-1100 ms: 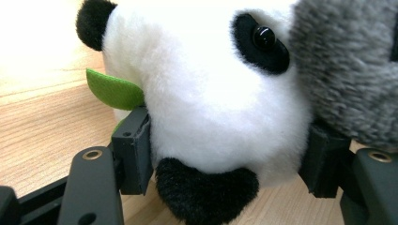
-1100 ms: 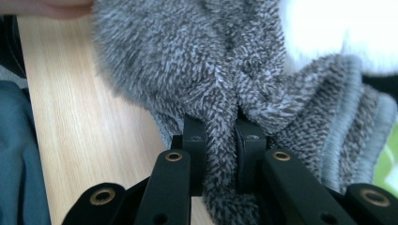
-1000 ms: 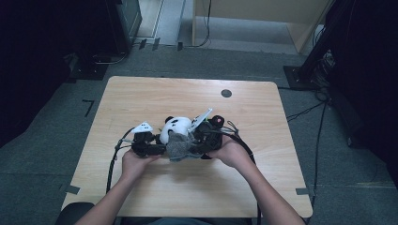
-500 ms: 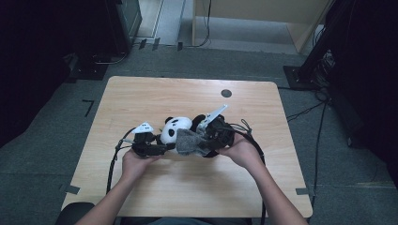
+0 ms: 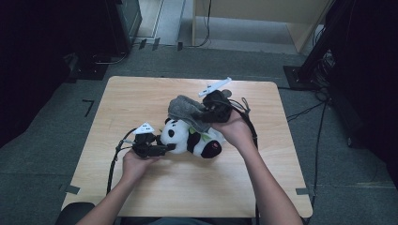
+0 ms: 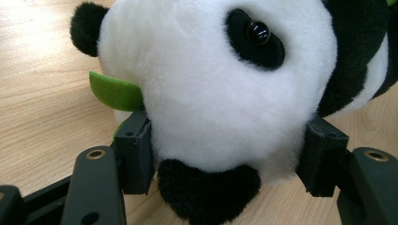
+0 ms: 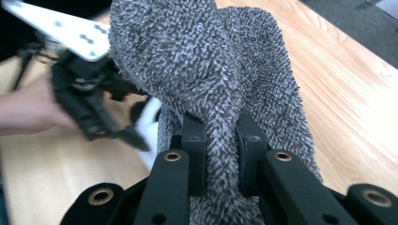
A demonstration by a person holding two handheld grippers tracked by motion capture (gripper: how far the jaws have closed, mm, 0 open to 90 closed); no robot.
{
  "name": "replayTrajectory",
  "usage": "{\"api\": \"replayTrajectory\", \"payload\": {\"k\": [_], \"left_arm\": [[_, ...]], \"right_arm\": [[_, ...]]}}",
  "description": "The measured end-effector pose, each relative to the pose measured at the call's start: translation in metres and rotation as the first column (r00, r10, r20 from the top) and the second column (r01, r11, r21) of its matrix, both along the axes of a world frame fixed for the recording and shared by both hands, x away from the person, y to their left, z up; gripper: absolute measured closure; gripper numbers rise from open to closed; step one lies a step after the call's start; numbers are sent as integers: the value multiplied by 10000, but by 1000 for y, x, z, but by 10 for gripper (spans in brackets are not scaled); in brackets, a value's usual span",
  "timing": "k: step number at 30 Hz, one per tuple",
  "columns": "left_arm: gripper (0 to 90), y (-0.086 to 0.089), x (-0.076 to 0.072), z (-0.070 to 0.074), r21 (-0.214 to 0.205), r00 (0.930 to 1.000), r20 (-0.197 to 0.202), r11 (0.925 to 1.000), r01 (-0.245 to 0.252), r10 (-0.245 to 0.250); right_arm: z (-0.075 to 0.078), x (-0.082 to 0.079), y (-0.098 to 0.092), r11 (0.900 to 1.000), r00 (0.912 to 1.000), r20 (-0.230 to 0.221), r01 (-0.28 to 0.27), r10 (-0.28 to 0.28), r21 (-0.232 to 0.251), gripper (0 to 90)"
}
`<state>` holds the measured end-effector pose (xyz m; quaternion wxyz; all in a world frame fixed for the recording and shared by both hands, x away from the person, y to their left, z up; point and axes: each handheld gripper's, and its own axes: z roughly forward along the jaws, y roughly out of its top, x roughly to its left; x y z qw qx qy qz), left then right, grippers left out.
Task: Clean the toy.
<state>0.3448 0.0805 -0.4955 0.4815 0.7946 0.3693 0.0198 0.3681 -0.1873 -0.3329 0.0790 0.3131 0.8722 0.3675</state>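
I hold the black-and-white plush panda (image 5: pixel 190 136) by its head in my left gripper (image 6: pixel 225 164) on the table, while my right gripper (image 7: pixel 220 154), clamped on the shaggy grey cloth (image 7: pixel 211 70), sits above its body.

The left gripper (image 6: pixel 225 159) has its two black jaws closed against the sides of a plush panda's head (image 6: pixel 220 89), one pad pressing into the white fur on each side. A black ear (image 6: pixel 206 192) bulges down between the jaws, and another ear (image 6: pixel 87 28) shows at upper left. One glossy eye (image 6: pixel 257 33) sits in its black patch. A green felt leaf (image 6: pixel 115 91) sticks out beside the head. The pale wooden bench (image 6: pixel 42 93) lies beneath.
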Motion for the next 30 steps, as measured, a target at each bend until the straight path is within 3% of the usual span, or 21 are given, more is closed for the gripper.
{"api": "replayTrajectory", "payload": {"k": [7, 12, 15, 19, 26, 30], "left_arm": [[338, 0, 0, -1, -28, 10000, 60, 10000, -15, 15], [337, 1, 0, -2, 54, 10000, -17, 10000, -16, 16], [337, 1, 0, -2, 4, 10000, -46, 10000, 11, -11], [339, 4, 2, -4, -413, 9992, -382, 9991, -93, 77], [341, 2, 1, -4, -337, 9996, -282, 9994, -23, 14], [341, 1, 1, -4, -288, 9996, -290, 9996, 35, -43]], "right_arm": [[-35, 31, 44, 9966, 9980, -623, 16, -68, -829, 783], [-52, 29, 68, 9916, 9950, -930, -464, 352, -1209, 782], [-53, 26, 67, 9927, 9919, -1191, -567, 439, -1067, 785], [-55, 15, 56, 9912, 9854, -1428, -1050, 927, -807, 791], [-65, -12, 35, 9812, 9765, -1442, -1735, 1602, -845, 794], [-65, -23, 25, 9767, 9769, -1232, -1879, 1748, -1039, 797]]}}
